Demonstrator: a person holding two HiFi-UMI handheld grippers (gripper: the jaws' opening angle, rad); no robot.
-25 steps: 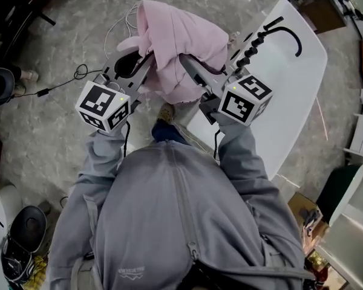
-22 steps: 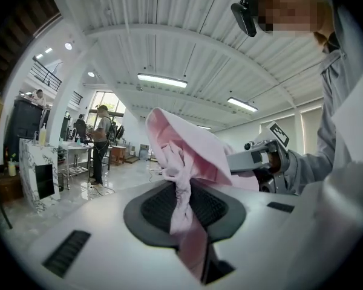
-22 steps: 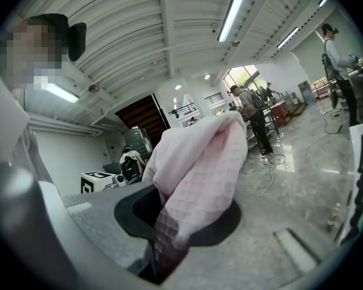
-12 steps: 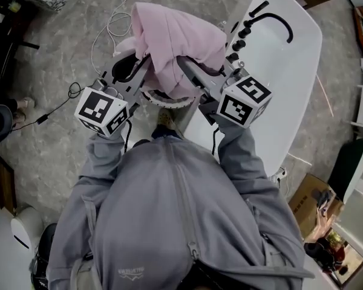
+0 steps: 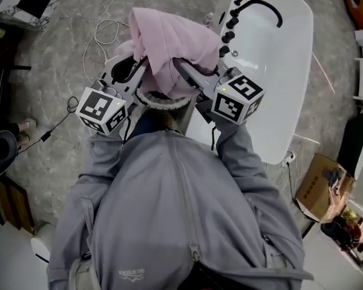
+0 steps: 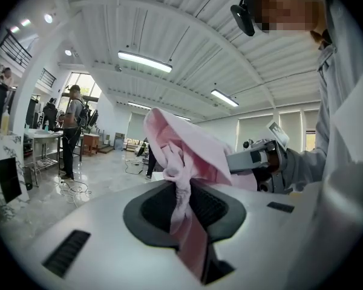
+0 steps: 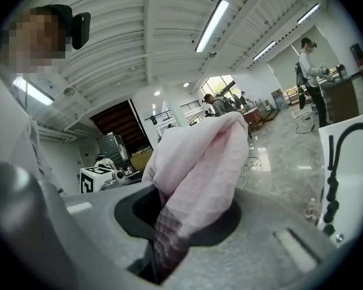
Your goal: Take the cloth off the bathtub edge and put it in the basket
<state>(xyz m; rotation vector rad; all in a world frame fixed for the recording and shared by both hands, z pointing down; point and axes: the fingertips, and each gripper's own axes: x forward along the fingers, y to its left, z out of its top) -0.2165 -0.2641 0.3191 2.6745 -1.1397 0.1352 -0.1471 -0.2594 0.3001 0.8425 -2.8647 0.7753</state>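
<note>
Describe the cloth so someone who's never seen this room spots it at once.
Start at the white bathtub with the black tap. Just left of it, the left gripper and the right gripper together hold up a bunched cloth. It is the only pink thing there.

- Pink cloth (image 5: 169, 47): one.
- Claws: two, the left claw (image 5: 140, 70) and the right claw (image 5: 183, 67).
- Marker cubes (image 5: 101, 109): two, one on each claw.
- White bathtub (image 5: 281, 95): one.
- Black curved tap (image 5: 265, 6): one.
- White basket (image 5: 163, 104): one.
- Cardboard box (image 5: 317, 186): one.
- Floor cables: two, a white cable (image 5: 104, 30) and a black cable (image 5: 59, 118).
- Ceiling light tubes (image 6: 144, 61) in the left gripper view: two.
</note>
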